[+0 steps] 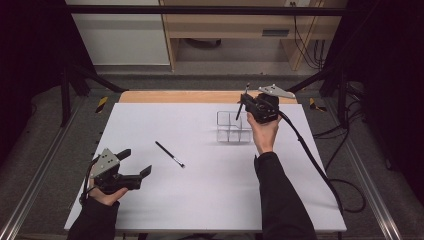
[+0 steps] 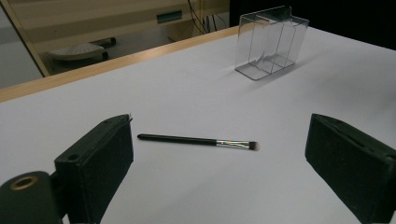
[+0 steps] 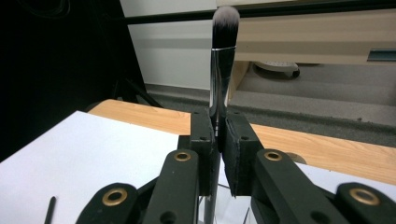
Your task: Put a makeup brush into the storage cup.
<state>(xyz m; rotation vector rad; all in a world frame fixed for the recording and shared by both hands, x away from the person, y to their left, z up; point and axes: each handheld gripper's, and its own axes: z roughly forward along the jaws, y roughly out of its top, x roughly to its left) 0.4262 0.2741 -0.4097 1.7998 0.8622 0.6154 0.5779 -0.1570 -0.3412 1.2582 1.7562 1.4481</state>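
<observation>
Clamped jaws of the right gripper (image 3: 218,154) hold a makeup brush (image 3: 221,70) upright above the clear organizer (image 1: 234,127). Tilted, its handle could catch a divider wall. Left of the organizer, the left gripper (image 2: 219,163) gapes empty near a thin brush (image 2: 198,141).

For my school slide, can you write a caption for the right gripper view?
The right claw, shut on a makeup brush with its bristles pointing up, above the white table.

Wooden cabinet (image 1: 235,25) beyond grey floor (image 1: 45,140)
</observation>
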